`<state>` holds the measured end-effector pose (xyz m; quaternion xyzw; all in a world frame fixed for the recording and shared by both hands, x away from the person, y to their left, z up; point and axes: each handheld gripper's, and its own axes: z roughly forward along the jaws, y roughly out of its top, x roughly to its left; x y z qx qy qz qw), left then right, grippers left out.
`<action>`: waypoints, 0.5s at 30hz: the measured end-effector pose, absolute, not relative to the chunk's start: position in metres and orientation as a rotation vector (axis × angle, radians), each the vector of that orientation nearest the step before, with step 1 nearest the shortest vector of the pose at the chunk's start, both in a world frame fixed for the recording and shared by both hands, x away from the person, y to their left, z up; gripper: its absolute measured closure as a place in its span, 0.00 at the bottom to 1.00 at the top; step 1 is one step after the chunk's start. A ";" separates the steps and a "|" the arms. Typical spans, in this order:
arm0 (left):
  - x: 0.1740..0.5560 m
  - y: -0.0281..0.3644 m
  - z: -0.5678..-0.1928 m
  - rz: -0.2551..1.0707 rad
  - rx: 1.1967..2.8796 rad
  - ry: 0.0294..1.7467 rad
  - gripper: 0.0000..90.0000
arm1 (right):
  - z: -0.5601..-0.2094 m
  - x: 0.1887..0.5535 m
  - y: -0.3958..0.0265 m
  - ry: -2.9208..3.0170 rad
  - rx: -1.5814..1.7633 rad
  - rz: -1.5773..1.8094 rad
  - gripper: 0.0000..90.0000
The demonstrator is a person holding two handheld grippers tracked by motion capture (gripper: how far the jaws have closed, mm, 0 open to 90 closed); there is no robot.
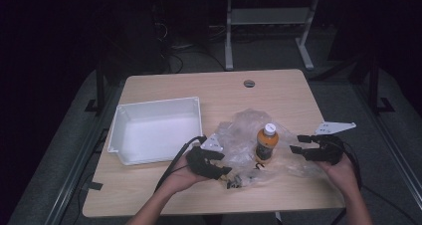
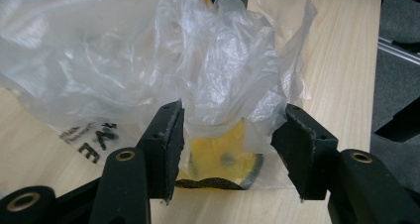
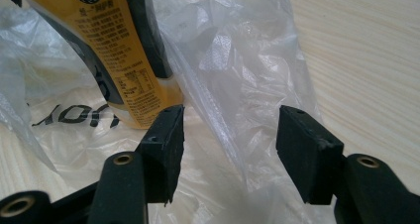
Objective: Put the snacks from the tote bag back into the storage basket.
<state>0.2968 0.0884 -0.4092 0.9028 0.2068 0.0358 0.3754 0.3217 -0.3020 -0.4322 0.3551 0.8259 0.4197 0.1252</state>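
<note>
A pale wood-grain table [image 1: 164, 190] holds a white rectangular plastic tray [image 1: 115, 130]. A crumpled clear plastic bag [image 1: 239, 130] has black printed lettering. A bottle [image 1: 265, 144] of orange-yellow drink has a white cap and a yellow label with dark bands and fine black print. The left gripper [image 1: 225, 171] and right gripper [image 1: 299, 144] are both black, each with a grey three-cornered plate. The floor [image 1: 64, 135] is grey.

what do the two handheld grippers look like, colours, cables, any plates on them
Both are black. The left gripper and right gripper each carry a grey three-cornered plate on top and trail a black cable. In the gripper views, each jaw ends in a blocky black pad, with brass-coloured rivets on the arms behind. No sleeves show on the forearms.
</note>
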 end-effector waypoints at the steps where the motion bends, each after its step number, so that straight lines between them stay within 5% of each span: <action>1: 0.297 0.090 -0.406 0.088 2.315 0.519 0.50 | -0.432 0.321 -0.302 2.405 1.026 1.222 0.47; 15: 0.294 0.099 -0.373 0.112 2.303 0.498 0.44 | -0.425 0.297 -0.303 2.367 1.012 1.234 0.40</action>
